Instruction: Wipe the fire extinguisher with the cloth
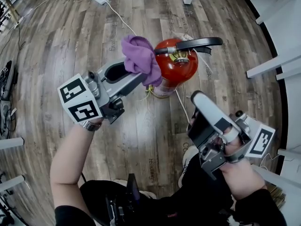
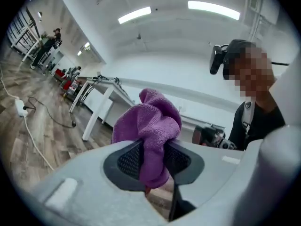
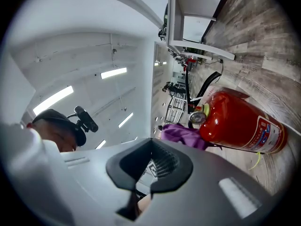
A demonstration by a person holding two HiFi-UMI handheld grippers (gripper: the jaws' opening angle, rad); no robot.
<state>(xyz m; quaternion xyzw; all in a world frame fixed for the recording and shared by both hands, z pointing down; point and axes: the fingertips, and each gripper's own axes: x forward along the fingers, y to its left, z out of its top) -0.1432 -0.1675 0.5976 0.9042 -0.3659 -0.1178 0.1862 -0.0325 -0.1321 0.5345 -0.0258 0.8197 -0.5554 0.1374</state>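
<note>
Left gripper (image 1: pixel 133 76) level, jaws on purple cloth (image 1: pixel 139 55) by fire extinguisher (image 1: pixel 178 68)

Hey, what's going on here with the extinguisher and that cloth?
A person holds tongs in each hand. The left tongs grip a purple cloth, up beside the top of a red extinguisher standing on the floor. The right tongs are shut, empty, and held clear of it.

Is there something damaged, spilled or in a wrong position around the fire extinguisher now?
Nothing serious. The fire extinguisher stands on the floor without visible dents or leaks, and the purple cloth is bunched in the left gripper. Only a thin yellow strand hangs loose by its body.
</note>
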